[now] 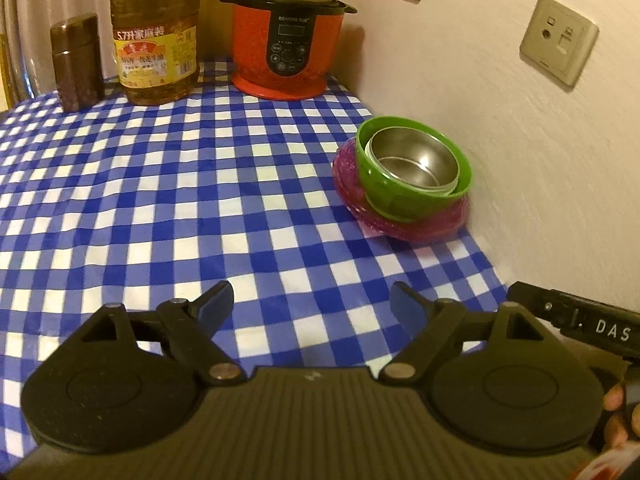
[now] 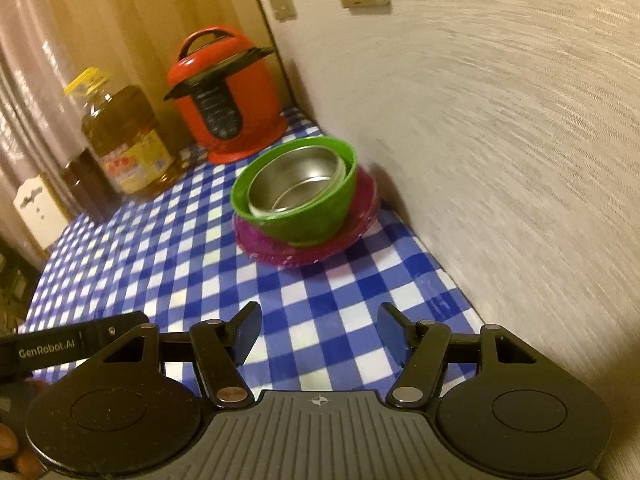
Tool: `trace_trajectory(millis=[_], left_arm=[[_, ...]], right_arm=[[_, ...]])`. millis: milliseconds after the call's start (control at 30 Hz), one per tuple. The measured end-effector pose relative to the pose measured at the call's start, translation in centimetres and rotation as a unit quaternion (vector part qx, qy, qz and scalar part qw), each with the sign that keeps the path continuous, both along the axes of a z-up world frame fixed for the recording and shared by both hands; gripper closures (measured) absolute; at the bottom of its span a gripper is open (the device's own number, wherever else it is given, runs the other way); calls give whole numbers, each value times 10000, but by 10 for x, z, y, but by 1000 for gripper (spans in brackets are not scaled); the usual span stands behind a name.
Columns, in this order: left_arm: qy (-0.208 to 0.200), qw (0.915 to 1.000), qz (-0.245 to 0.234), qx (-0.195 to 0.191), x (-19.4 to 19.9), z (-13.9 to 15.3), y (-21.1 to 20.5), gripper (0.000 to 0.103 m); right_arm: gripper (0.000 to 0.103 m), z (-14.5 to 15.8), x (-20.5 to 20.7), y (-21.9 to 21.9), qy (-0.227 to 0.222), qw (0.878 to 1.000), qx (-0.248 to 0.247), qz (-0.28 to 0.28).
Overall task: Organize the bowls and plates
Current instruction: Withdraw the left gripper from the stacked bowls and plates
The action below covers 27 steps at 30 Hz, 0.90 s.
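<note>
A steel bowl (image 1: 416,160) (image 2: 298,180) sits nested inside a green bowl (image 1: 404,200) (image 2: 316,216), which rests on a stack of purple plates (image 1: 424,228) (image 2: 280,248) by the wall. My left gripper (image 1: 312,300) is open and holds nothing, well short of the stack and to its left. My right gripper (image 2: 320,328) is also open with nothing between its fingers, a short way in front of the stack. Part of the other gripper shows at the edge of each view.
A blue-and-white checked cloth (image 1: 160,200) (image 2: 160,260) covers the table. At the back stand a red cooker (image 1: 288,32) (image 2: 228,96), an oil bottle (image 1: 156,36) (image 2: 124,136) and a brown canister (image 1: 76,62). A wall (image 1: 520,140) (image 2: 500,120) borders the right side.
</note>
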State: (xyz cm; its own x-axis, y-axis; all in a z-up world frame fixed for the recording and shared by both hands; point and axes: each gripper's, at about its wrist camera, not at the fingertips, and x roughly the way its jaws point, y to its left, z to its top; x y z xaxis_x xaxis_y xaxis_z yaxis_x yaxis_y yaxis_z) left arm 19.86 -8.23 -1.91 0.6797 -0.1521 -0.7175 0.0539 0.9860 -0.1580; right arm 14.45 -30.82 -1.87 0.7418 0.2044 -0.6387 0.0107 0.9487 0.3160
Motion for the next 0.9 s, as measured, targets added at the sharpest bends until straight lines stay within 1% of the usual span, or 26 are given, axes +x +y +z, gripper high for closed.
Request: trace_trajectory(millis=[133,300,500,667,900], left_arm=[[21,10000,8,71,-13,0,-2,19],[51,9999,121,108,-29,0,0,19],[63,9999,90,115,-43,0,0,19],[78,9999,74,114,-51,-3,-1,19],[69,9999,60,110,-57,-3,-5,18]], right_arm=[[39,-1,-10,5,23,9999,-86,106],[39,4,-22,14,-33,9990,-316,301],[39,7,-31,19,-28,9984,-384,416],[39,7,-39,26,-57,9967,-613,523],[39,3,-41,26,18,9966,-610,547]])
